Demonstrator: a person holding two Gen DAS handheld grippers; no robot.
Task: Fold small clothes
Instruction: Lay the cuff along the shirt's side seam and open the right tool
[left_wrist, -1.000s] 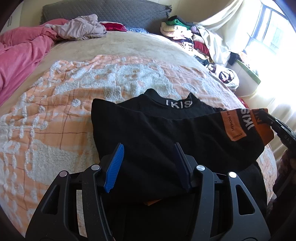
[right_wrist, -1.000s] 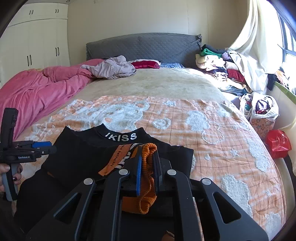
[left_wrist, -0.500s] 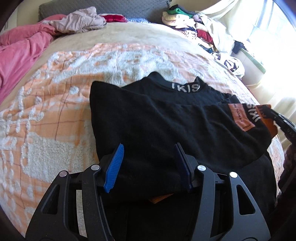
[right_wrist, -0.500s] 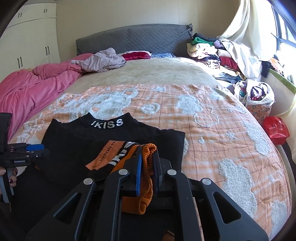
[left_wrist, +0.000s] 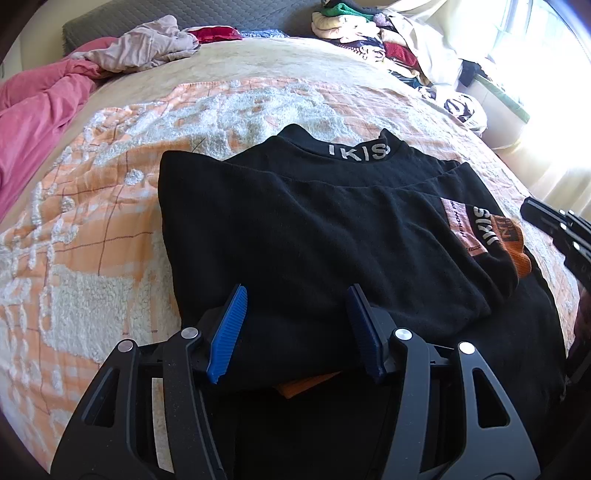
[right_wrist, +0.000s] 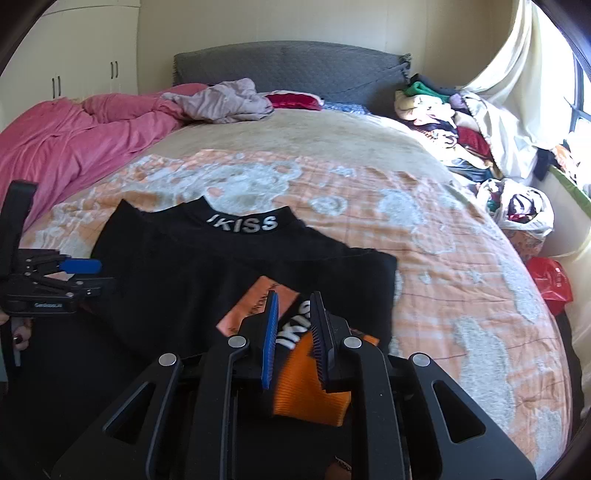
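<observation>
on orange blanket (right_wrist: 424, 236) | left fingers (left_wrist: 236, 325) apart | right fingers (right_wrist: 271, 332) opening round orange cuff (right_wrist: 310, 387)

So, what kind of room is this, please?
Most likely a home bedroom: a bed with a grey headboard, a pink duvet, white wardrobe doors, and piled clothes nearby.

Premises: a bedroom in a lived-in home. A wide bed (right_wrist: 295, 147) with a grey quilted headboard (right_wrist: 288, 74) fills the frame, an orange-and-white blanket (right_wrist: 424, 229) spread over it and a pink duvet (right_wrist: 74, 140) at left. Cream wardrobe doors (right_wrist: 74, 55) stand upper left; piled clothes (right_wrist: 443, 110) and a curtained window (right_wrist: 517, 74) occupy the right.
</observation>
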